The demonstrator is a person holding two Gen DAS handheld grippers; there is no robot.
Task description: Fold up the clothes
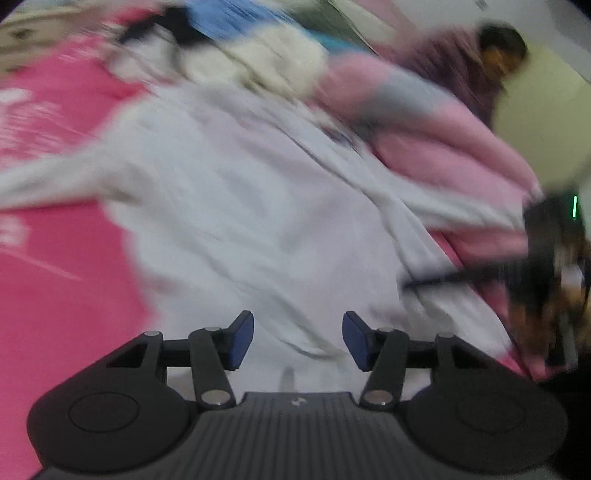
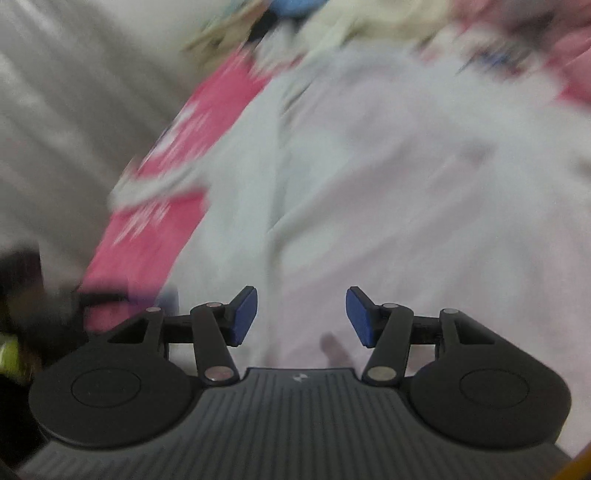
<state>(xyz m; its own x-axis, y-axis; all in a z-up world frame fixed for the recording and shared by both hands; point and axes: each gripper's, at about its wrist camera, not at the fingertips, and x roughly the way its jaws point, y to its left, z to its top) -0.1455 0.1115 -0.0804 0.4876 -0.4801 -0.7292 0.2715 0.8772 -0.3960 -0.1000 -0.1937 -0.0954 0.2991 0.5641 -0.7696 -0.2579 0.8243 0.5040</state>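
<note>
A white long-sleeved garment lies spread over a bright pink printed surface, one sleeve stretching to the left. My left gripper hovers open over its lower part, nothing between the blue pads. At the right edge of the left wrist view the other gripper shows as a dark blurred shape. In the right wrist view the same white garment fills the frame. My right gripper is open above it, empty. Both views are motion-blurred.
A heap of clothes lies beyond the garment: a pink piece, a cream one, a blue one. A person sits at the back right. A pale curtain hangs on the left of the pink surface.
</note>
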